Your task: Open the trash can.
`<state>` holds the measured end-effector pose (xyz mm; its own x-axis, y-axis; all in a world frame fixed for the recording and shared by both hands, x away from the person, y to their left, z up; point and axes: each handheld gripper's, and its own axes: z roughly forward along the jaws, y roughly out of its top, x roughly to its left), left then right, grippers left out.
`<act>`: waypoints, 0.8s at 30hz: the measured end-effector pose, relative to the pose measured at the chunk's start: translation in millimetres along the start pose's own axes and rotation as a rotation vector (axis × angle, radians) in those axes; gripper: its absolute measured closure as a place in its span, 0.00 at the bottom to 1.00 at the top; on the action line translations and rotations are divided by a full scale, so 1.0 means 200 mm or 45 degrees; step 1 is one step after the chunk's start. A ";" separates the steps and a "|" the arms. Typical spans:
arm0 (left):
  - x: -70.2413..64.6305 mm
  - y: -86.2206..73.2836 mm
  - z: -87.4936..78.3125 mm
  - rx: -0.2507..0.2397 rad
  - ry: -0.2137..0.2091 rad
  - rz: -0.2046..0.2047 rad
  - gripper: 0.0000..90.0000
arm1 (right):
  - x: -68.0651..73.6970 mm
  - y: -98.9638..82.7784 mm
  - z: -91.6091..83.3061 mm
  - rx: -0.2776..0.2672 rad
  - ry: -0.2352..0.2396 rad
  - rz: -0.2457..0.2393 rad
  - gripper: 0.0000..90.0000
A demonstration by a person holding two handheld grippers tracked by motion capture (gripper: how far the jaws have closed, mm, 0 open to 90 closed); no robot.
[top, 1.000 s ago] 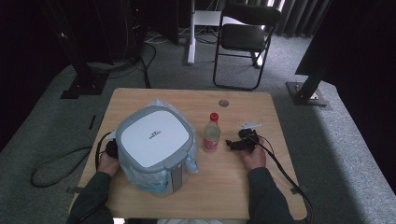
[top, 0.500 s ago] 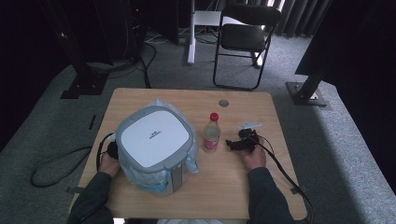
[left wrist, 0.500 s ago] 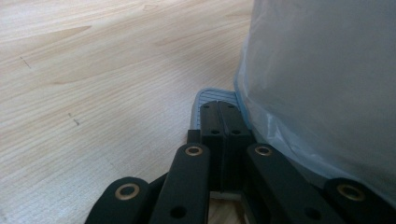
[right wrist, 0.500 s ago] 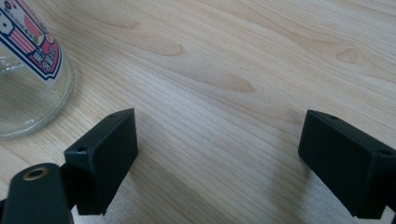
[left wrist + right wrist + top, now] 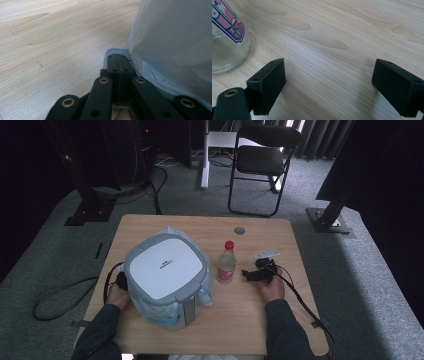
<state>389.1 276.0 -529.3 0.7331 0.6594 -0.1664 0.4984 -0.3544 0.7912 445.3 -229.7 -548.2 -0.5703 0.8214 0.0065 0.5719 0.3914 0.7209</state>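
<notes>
A white-lidded grey bin [image 5: 165, 270] lined with a pale blue plastic bag [image 5: 175, 42] stands on the left half of the wooden table [image 5: 280, 235]. A clear bottle [image 5: 226, 262] with a red cap and pink label stands upright just right of it. My left gripper [image 5: 120, 280] rests on the table against the bin's left side; in the left gripper view its jaws [image 5: 117, 62] are pressed together with nothing between them, beside the bag and the bin's grey base. My right gripper [image 5: 250, 274] lies right of the bottle, pointing at it, open [image 5: 329, 85] over bare wood. The bottle's base [image 5: 227, 37] stands just beyond its left jaw.
A small round grommet [image 5: 239, 230] sits in the tabletop near the far edge. Cables trail from both grippers off the table's sides. A black folding chair [image 5: 262, 160] stands on the carpet beyond the table, with dark stands at either side.
</notes>
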 end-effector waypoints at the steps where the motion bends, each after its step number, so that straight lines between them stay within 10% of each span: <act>1: 0.00 0.00 0.00 0.000 0.001 0.000 1.00 | 0.00 0.00 0.00 0.000 0.000 0.000 0.12; 24: 0.01 -0.04 0.04 0.027 0.012 -0.017 1.00 | 0.00 0.00 0.00 0.000 0.000 -0.002 0.12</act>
<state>390.0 274.2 -539.8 0.7221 0.6702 -0.1714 0.5180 -0.3597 0.7761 445.5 -229.8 -548.2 -0.5713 0.8207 0.0056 0.5711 0.3925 0.7210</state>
